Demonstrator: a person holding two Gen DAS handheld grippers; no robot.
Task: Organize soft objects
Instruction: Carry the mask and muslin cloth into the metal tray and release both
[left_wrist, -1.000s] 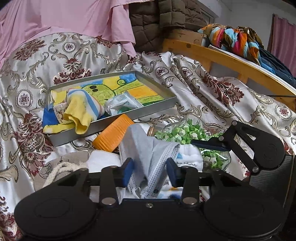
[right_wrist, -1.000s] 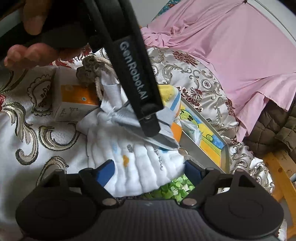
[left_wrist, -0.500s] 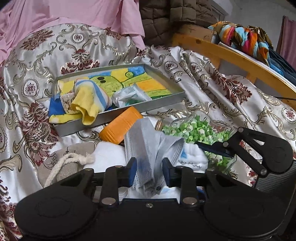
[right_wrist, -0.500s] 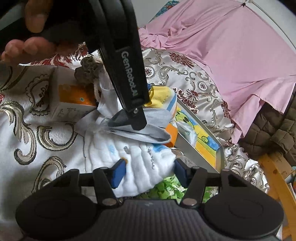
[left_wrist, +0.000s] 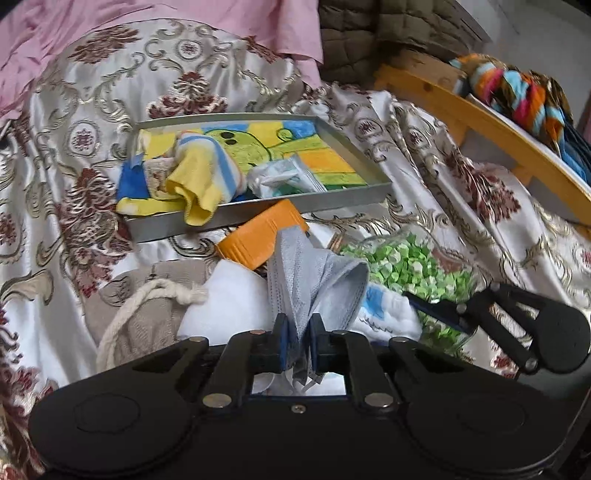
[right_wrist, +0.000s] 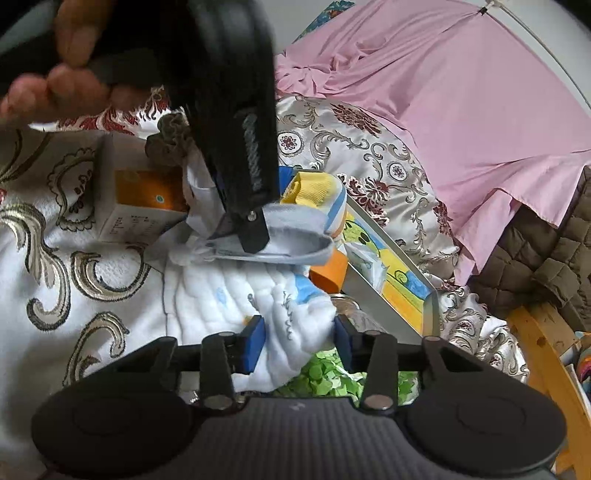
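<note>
My left gripper (left_wrist: 297, 341) is shut on a grey face mask (left_wrist: 314, 280), which hangs folded above a white quilted cloth (left_wrist: 388, 314). In the right wrist view the mask (right_wrist: 291, 240) shows pinched under the left gripper's fingers (right_wrist: 251, 229). My right gripper (right_wrist: 299, 341) has its blue pads around a bunched edge of the white quilted cloth (right_wrist: 288, 317), partly closed on it. A grey metal tray (left_wrist: 343, 201) beyond holds a yellow striped sock (left_wrist: 199, 181) and a plastic-wrapped item (left_wrist: 280, 177).
An orange box (left_wrist: 262, 236) lies in front of the tray. A jar of green paper bits (left_wrist: 410, 266) sits to the right. A beige drawstring bag (left_wrist: 147, 306) lies left. A wooden bed rail (left_wrist: 480, 122) runs along the right. A white-orange carton (right_wrist: 136, 199) lies on the patterned bedspread.
My left gripper closed on the grey mask and lifted it. My right gripper narrowed around the white quilted cloth.
</note>
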